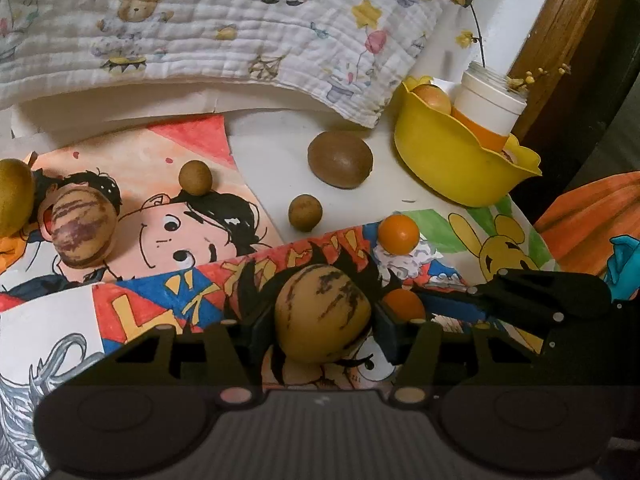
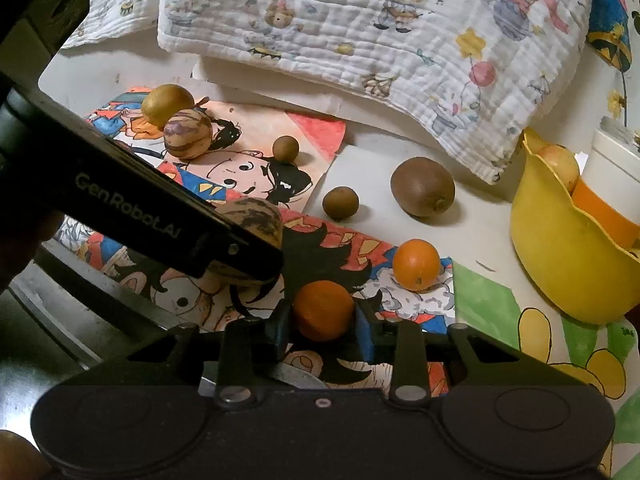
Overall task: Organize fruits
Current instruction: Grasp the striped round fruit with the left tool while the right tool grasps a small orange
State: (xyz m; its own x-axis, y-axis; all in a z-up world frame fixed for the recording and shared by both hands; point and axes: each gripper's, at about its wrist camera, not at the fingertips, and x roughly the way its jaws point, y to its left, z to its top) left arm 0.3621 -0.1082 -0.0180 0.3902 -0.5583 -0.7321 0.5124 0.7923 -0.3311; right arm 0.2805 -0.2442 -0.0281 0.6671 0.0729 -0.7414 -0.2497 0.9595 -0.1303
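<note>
While both grippers pinch: left gripper [image 1: 323, 322] on striped tan fruit [image 1: 322, 312] | right gripper [image 2: 323, 326] on small orange [image 2: 323, 310]

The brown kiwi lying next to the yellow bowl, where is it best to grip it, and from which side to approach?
Grip the kiwi across its short middle, pads on the two long flanks, coming from above and the near side. It lies on its side, egg-shaped; the yellow bowl stands clear of it.

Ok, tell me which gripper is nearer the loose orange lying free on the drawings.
Right. The right gripper, shut on another orange, sits just beside the loose orange. The left gripper brackets a striped fruit on the far side of the right gripper from it.
</note>
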